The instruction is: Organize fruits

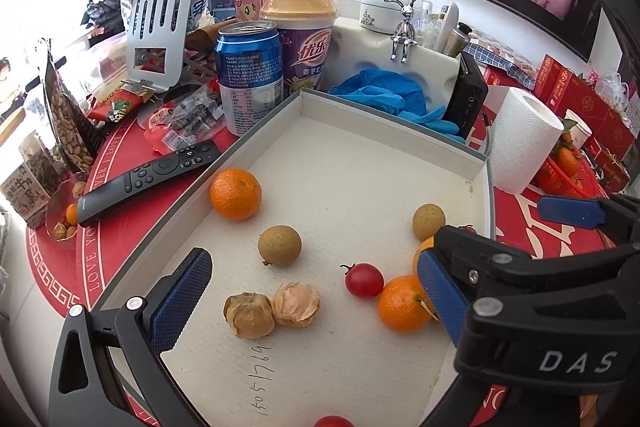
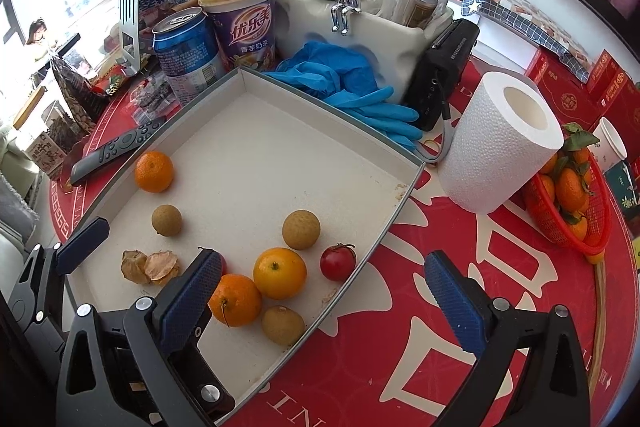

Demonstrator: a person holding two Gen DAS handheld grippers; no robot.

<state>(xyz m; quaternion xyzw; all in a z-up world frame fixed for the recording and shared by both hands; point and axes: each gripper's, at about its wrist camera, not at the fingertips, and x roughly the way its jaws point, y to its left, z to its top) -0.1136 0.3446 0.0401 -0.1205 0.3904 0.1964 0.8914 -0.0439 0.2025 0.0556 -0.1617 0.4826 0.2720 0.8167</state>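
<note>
Fruits lie loose in a shallow white tray (image 2: 280, 143) on the red table (image 2: 460, 267). The tray's long axis runs from the near-left corner toward the far-right corner in the right wrist view; one far corner points at the blue gloves (image 2: 348, 83).

Contents, right wrist view:
- mandarin (image 2: 154, 171) near the left wall, apart from the rest
- longan (image 2: 166, 220) just below it
- two husked physalis (image 2: 150, 267), touching each other
- second longan (image 2: 301, 229) mid-tray
- yellow-orange citrus (image 2: 279, 272) touching a stemmed mandarin (image 2: 236, 299), stem pointing toward the near left
- third longan (image 2: 283, 324) just beside both
- cherry tomato (image 2: 338, 262) close to the right wall, calyx up

Left hand-held gripper (image 1: 316, 303): fingers wide apart, holding nothing, over the physalis pair (image 1: 272, 309) and a cherry tomato (image 1: 364, 279).

Right hand-held gripper (image 2: 324, 299): fingers wide apart, empty, straddling the tray's right wall; left finger (image 2: 192, 301) over the stemmed mandarin.

Around the tray: remote (image 2: 116, 151) to the left, blue can (image 2: 188, 55) and purple cup (image 2: 244, 23) behind, paper roll (image 2: 500, 143) and red basket of mandarins (image 2: 572, 203) to the right.
</note>
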